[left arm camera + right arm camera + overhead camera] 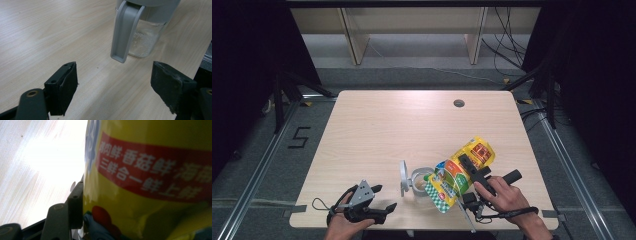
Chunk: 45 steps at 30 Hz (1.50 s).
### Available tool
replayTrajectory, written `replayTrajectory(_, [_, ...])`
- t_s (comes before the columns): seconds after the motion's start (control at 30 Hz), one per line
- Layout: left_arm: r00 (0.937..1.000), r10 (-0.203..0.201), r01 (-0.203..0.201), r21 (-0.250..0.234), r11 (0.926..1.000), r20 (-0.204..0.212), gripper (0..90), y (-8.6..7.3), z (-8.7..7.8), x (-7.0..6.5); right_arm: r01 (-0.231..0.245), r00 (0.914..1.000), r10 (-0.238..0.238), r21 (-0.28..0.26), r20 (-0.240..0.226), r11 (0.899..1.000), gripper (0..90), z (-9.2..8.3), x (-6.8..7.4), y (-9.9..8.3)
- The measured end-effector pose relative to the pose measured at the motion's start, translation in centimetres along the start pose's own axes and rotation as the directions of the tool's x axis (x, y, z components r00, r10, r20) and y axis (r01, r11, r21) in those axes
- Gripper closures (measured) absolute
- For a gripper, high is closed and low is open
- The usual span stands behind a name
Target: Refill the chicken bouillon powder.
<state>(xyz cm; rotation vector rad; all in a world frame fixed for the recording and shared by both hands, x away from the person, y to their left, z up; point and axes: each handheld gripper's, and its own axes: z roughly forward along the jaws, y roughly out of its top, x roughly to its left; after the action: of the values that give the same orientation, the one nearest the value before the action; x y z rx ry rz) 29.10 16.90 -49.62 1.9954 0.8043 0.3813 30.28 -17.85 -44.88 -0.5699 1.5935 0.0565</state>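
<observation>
The yellow bag [462, 172] sits clamped between the jaws of the right gripper [472, 172], tipped with its green-checked lower end over the mouth of the clear jar [421, 182] near the table's front edge. In the right gripper view the bag [150, 182] presses against the one black jaw in sight, at lower left; the other jaw is hidden behind the packaging, and the red band of print on it is blurred. The right hand [507, 197] wraps the gripper's handle, and its cable loops at the wrist.

The jar stands just left of the bag, its grey hinged lid [403, 177] swung up and open. In the left gripper view the jar [146, 37] is cut off at the top edge, with its grey lid arm [123, 32] hanging down the front; something pale and grainy lies at the bottom, too faint to name.

The left gripper [384, 197] rests low at the front of the wooden table [387, 130], its jaws spread wide with nothing between them, apart from the jar. The left hand [343, 220] is cut off at the frame's bottom.
</observation>
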Motion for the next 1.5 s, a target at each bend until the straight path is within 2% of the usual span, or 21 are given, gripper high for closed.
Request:
replayTrajectory(0.03, [1.0000,-0.003,0.003,-0.002,1.0000,0.006,21.1,-0.01,0.00,-0.02,-0.005,1.0000,0.005,0.004,0.007,1.000,42.1,-0.05,0.05,-0.03])
replayTrajectory(0.07, [1.0000,-0.005,0.005,-0.002,1.0000,0.006,21.1,-0.02,0.01,-0.03,-0.018,0.9998,0.018,0.014,-0.012,1.000,42.1,-0.06,0.27,-0.09])
replayTrajectory(0.13, [1.0000,-0.005,0.005,-0.002,1.0000,0.006,21.2,-0.02,0.02,-0.05,0.019,0.9998,-0.019,-0.004,0.002,1.000,42.1,0.05,0.00,-0.08])
replayTrajectory(0.23, [0.9999,-0.007,0.008,-0.009,0.9999,0.010,21.1,-0.01,0.06,-0.09,-0.008,1.0000,0.008,0.010,0.005,1.000,42.1,-0.05,0.13,-0.15])
replayTrajectory(0.27, [0.9994,0.033,-0.033,-0.001,0.9995,0.006,21.1,0.07,-0.02,0.17,-0.012,0.9999,0.012,0.012,0.004,1.000,42.2,-0.07,0.13,-0.16])
replayTrajectory(0.43, [0.9997,0.023,-0.022,-0.008,0.9997,0.008,21.1,0.04,0.01,0.08,-0.005,1.0000,0.005,0.012,0.000,1.000,42.1,-0.09,0.24,-0.10])
replayTrajectory(0.5, [0.9997,0.023,-0.023,-0.009,0.9997,0.009,21.1,0.03,0.01,0.06,0.025,0.9997,-0.025,-0.003,0.003,1.000,42.2,0.04,0.09,-0.05])
replayTrajectory(0.53, [0.9995,0.029,-0.029,-0.006,0.9996,0.006,21.1,0.05,-0.01,0.11,0.006,1.0000,-0.006,0.008,-0.005,1.000,42.2,-0.03,0.32,-0.05])
replayTrajectory(0.6, [0.9997,0.024,-0.024,-0.009,0.9997,0.006,21.1,0.04,-0.01,0.07,0.020,0.9998,-0.020,0.001,0.000,1.000,42.2,-0.02,0.19,-0.02])
replayTrajectory(0.67, [0.9997,0.025,-0.025,-0.010,0.9996,0.006,21.1,0.02,-0.02,0.06,0.012,0.9999,-0.012,0.007,0.002,1.000,42.2,-0.05,0.25,-0.04])
replayTrajectory(0.73, [1.0000,0.009,-0.009,-0.004,1.0000,0.001,21.1,-0.05,-0.07,-0.08,0.036,0.9993,-0.036,-0.004,0.006,0.999,42.2,0.00,0.08,-0.07])
replayTrajectory(0.77, [0.9996,0.028,-0.028,-0.008,0.9996,0.008,21.1,0.01,-0.08,0.01,0.066,0.9979,-0.066,0.025,-0.001,0.998,42.2,-0.21,-0.03,-0.16])
replayTrajectory(0.87, [0.9996,0.027,-0.027,-0.009,0.9996,0.008,21.1,0.02,-0.06,0.01,0.077,0.9970,-0.077,0.022,0.003,0.997,42.2,-0.23,-0.06,-0.13])
replayTrajectory(0.9, [0.9996,0.026,-0.026,-0.009,0.9996,0.006,21.1,0.01,-0.03,-0.02,0.099,0.9951,-0.099,0.017,0.009,0.995,42.1,-0.23,-0.23,-0.08])
replayTrajectory(1.03, [0.9996,0.029,-0.029,0.000,0.9996,0.003,21.1,0.03,-0.04,0.00,0.062,0.9981,-0.062,0.030,-0.005,0.998,42.2,-0.35,0.03,-0.15])
replayTrajectory(1.3, [0.9997,0.021,-0.021,-0.006,0.9998,0.011,21.1,-0.05,-0.06,-0.06,0.080,0.9968,-0.079,0.040,-0.009,0.996,42.1,-0.44,-0.11,-0.13])
replayTrajectory(1.33, [0.9999,0.012,-0.012,-0.008,0.9999,0.007,21.1,-0.05,-0.04,-0.07,0.078,0.9970,-0.077,0.042,-0.009,0.996,42.1,-0.46,-0.08,-0.14])
replayTrajectory(1.37, [1.0000,0.009,-0.009,-0.006,0.9999,-0.002,21.1,-0.04,-0.04,-0.04,0.050,0.9987,-0.050,0.037,0.005,0.998,42.2,-0.42,0.18,-0.22])
replayTrajectory(1.4, [0.9999,0.013,-0.013,-0.008,0.9999,0.001,21.1,-0.03,-0.01,-0.03,0.052,0.9986,-0.052,0.037,0.005,0.998,42.2,-0.42,0.17,-0.22])
replayTrajectory(1.43, [0.9995,0.030,-0.030,-0.003,0.9995,0.007,21.1,-0.02,-0.04,0.06,0.082,0.9966,-0.082,0.028,0.003,0.996,42.1,-0.38,-0.07,-0.19])
replayTrajectory(1.5, [0.9996,0.027,-0.027,0.003,0.9996,0.005,21.1,-0.04,-0.07,0.00,0.078,0.9970,-0.078,0.032,0.002,0.996,42.2,-0.42,-0.04,-0.21])
